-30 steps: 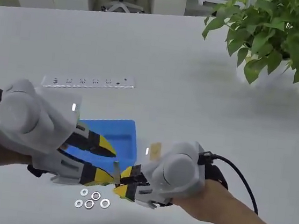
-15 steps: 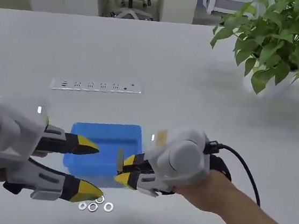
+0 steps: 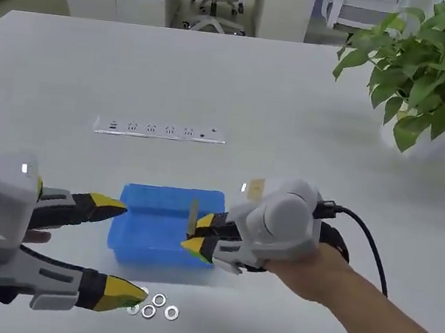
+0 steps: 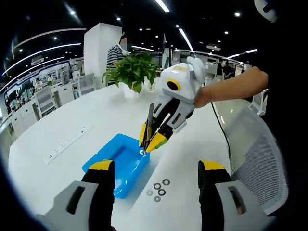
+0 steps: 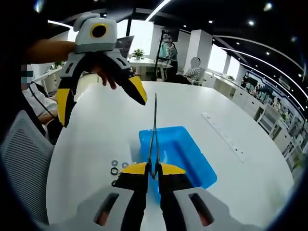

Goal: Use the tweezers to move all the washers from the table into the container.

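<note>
so, left first: the left gripper (image 3: 119,247) hangs over the white table (image 3: 307,128), jaws spread wide, nothing between them. its lower yellow tip sits just beside the cluster of small silver metal ring washers (image 3: 155,307), close enough that i cannot tell whether they touch.

the washers lie loose on the table, just outside the near wall of the shallow blue plastic container (image 3: 156,254), on the person's side of it.

next along, the thin steel tweezers (image 3: 193,215) stand close to upright, long axis up and down, lower end over the container's near right corner. the left gripper view shows that lower end at the tray's edge (image 4: 143,152); whether a washer rides in it is too small to tell.

the right gripper (image 3: 197,234) has its jaws pressed together on the tweezers, low on their length.

my read: the left gripper is nearer the washers, but the tool is in the right. from the tweezers the washers lie down, left and toward the person, across the near wall. the next reach likely turns on clearing that wall and the left gripper's lower jaw.
</note>
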Demonstrator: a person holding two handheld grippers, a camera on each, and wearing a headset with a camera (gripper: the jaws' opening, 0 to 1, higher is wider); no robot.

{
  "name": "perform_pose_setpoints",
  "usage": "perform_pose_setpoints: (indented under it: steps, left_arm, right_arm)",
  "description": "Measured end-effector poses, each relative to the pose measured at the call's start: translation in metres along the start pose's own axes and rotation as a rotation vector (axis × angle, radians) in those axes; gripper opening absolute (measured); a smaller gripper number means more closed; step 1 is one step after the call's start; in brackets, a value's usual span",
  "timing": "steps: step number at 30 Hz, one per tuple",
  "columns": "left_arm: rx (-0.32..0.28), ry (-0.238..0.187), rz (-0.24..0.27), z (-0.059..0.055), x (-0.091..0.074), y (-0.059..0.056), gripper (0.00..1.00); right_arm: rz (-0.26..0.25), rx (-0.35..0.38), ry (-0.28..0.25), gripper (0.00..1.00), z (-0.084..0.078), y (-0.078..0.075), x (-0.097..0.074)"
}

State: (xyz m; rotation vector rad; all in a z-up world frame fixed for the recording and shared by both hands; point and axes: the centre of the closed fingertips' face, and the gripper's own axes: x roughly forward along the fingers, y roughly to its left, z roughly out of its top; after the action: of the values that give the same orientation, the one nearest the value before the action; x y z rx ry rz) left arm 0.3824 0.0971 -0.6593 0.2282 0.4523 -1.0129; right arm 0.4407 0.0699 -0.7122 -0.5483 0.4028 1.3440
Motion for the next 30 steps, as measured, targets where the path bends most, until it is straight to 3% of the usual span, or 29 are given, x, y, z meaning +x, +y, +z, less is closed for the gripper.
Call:
perform_pose_setpoints:
  steps: [13, 24, 30]
  left_arm:
    - [-0.044, -0.004, 0.035, -0.010, -0.004, 0.013, 0.82]
    - [-0.043, -0.007, 0.044, -0.013, -0.003, 0.025, 0.82]
    - [-0.034, -0.003, 0.040, -0.013, 0.000, 0.031, 0.76]
  right_arm:
    - [-0.022, 0.020, -0.003, 0.09, -0.008, -0.024, 0.024]
    - [0.001, 0.018, 0.017, 0.09, -0.021, -0.032, 0.041]
    - [0.018, 0.021, 0.027, 0.09, -0.026, -0.033, 0.048]
